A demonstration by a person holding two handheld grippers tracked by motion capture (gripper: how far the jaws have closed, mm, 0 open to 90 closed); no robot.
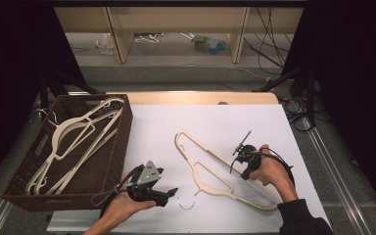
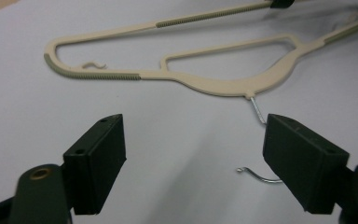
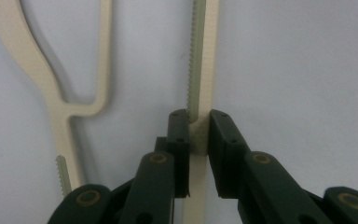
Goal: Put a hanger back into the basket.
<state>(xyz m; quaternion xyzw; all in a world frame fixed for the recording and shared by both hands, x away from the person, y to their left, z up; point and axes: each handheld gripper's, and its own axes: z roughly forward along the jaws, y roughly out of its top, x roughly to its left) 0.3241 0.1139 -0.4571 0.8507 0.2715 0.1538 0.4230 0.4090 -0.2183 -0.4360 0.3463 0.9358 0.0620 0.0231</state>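
Looking down at a white table (image 1: 210,122), we use the cream hanger (image 1: 210,169) lying flat on it as our landmark. To the left of the hanger sits a brown woven basket (image 1: 120,147), which already holds several similar hangers (image 1: 73,142). We judge the job to be gathering hangers into that basket, with most of it done and this last one not yet lifted.

The hanger's long axis runs diagonally, from its far-left end to its near-right end by the person's right hand. Its metal hook (image 1: 188,200) points toward the near edge of the table, on the side facing the person.

Our right gripper (image 1: 247,164) is clamped on the hanger's straight bottom bar, toward the near-right end. In the right gripper view, the two black jaws pinch that cream bar (image 3: 199,140) between them, beside its ridged non-slip strip (image 3: 193,70).

Our left gripper (image 1: 169,193) hovers just left of the hook, jaws spread wide with nothing between them. In the left gripper view, the hook (image 2: 258,175) curls beside the right-hand jaw, partly hidden behind it, and we cannot tell whether they touch. What seems left is securing the hook end, lifting the hanger, and carrying it to the basket.
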